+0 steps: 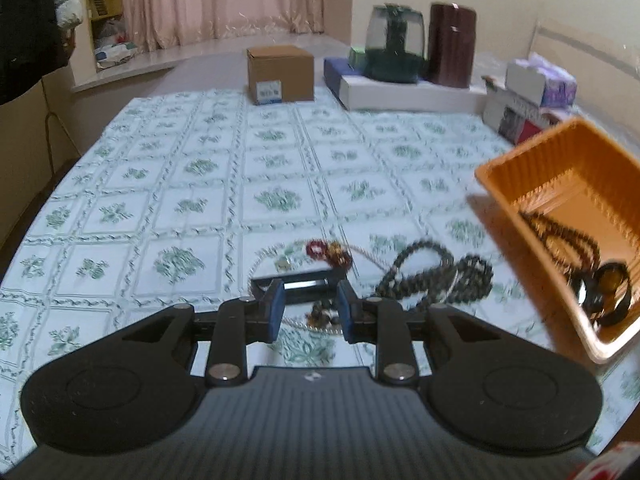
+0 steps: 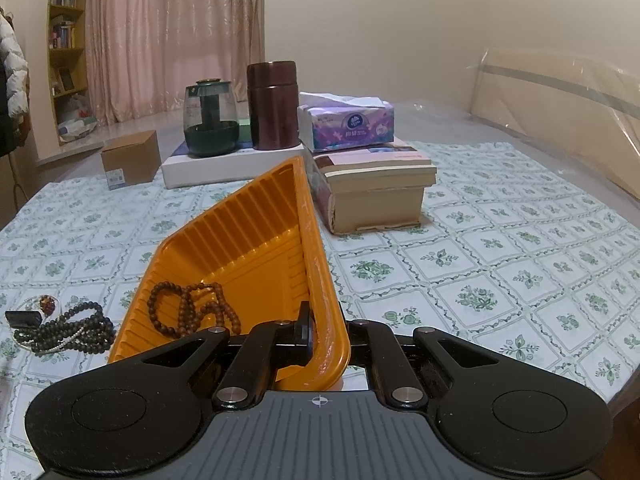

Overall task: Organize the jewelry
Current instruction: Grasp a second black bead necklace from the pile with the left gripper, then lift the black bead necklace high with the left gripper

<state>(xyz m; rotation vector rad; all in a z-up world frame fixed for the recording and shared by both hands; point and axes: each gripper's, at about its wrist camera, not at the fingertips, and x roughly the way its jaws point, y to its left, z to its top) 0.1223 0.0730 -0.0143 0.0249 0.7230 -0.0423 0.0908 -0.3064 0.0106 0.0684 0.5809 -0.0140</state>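
Your right gripper [image 2: 329, 334] clamped on orange tray [image 2: 256, 236] rim, left gripper [image 1: 311, 310] narrowly parted over dark beads [image 1: 434, 276], ring [image 1: 612, 294] visible only from left.

1. Ribbed orange plastic tray [image 2: 256, 236], faintly glossy, at 12 o'clock from the right gripper.
2. Matt wooden-looking brown beads [image 2: 188, 308] inside.
3. Smooth printed tablecloth [image 1: 200, 184], slight sheen.
4. Matt cardboard box [image 1: 280, 74] at 12 o'clock.
5. Glossy glass teapot [image 2: 210, 118].
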